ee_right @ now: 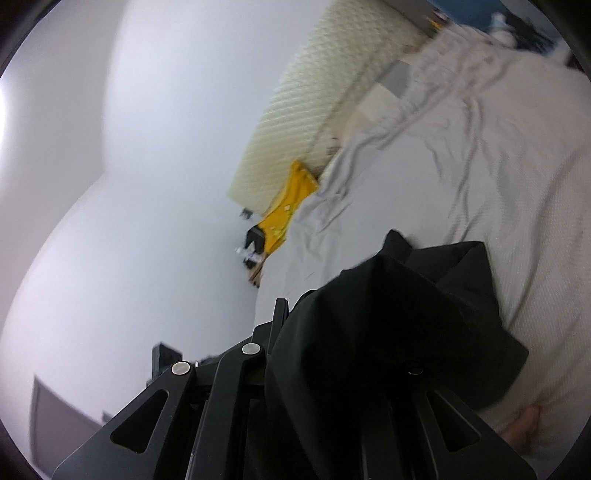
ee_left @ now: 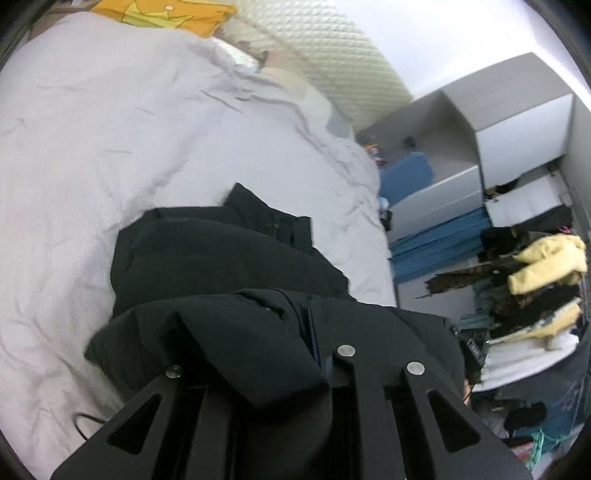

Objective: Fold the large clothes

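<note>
A large black garment (ee_left: 221, 258) lies bunched on the pale grey bedsheet (ee_left: 92, 129). My left gripper (ee_left: 291, 369) is shut on a fold of the black garment, which drapes over its fingers and hides the tips. In the right wrist view the same black garment (ee_right: 399, 314) hangs over my right gripper (ee_right: 332, 354), which is shut on the cloth and lifted above the bedsheet (ee_right: 498, 166). The right fingertips are hidden by the fabric.
A yellow cloth (ee_left: 166, 14) lies at the bed's head by a cream quilted headboard (ee_left: 332, 55). Grey shelves (ee_left: 498, 129) with blue items and a pile of yellow and dark clothes (ee_left: 535, 266) stand right of the bed. A white wall (ee_right: 129, 184) is to the left.
</note>
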Tool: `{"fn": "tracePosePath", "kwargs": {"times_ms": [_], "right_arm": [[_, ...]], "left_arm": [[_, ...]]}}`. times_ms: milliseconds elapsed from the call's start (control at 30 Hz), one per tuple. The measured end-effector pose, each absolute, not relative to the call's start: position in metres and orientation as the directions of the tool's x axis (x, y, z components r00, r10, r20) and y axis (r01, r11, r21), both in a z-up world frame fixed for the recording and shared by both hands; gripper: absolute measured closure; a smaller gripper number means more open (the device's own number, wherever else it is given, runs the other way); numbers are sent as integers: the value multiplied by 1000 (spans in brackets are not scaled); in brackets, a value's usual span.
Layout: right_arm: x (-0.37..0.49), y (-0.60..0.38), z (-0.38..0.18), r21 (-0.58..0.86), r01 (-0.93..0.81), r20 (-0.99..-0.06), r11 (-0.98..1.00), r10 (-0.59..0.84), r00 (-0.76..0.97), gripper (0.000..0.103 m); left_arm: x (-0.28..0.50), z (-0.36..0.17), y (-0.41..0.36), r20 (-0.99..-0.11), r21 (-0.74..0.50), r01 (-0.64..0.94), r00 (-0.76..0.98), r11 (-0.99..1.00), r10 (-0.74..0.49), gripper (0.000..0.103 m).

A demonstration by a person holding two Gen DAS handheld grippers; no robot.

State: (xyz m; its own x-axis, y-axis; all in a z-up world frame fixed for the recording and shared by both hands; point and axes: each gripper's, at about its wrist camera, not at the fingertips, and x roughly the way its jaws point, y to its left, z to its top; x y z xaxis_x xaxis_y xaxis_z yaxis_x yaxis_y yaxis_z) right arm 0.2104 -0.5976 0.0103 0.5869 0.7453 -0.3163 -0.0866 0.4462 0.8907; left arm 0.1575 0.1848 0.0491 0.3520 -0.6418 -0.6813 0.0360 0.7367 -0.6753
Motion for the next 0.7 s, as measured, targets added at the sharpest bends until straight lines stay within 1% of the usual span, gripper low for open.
{"fn": "tracePosePath", "kwargs": {"times_ms": [133, 233, 367, 700], "right_arm": [[258, -608, -15, 904, 22, -358, 426, 730, 582, 95], [281, -611, -27, 899, 70, -391, 433, 719, 574, 96], [304, -616, -39, 906, 134, -402, 402, 711, 577, 96], [359, -616, -70, 873, 285, -486, 395, 675, 555, 96]], "left_arm": [[196, 32, 180, -713, -658, -10, 329, 753, -619, 88], [214, 21, 178, -724, -656, -44, 323, 754, -610, 88], [230, 10, 179, -725, -665, -95, 320, 741, -610, 88], [287, -11, 173, -755, -653, -243, 287, 717, -590, 88]]}}
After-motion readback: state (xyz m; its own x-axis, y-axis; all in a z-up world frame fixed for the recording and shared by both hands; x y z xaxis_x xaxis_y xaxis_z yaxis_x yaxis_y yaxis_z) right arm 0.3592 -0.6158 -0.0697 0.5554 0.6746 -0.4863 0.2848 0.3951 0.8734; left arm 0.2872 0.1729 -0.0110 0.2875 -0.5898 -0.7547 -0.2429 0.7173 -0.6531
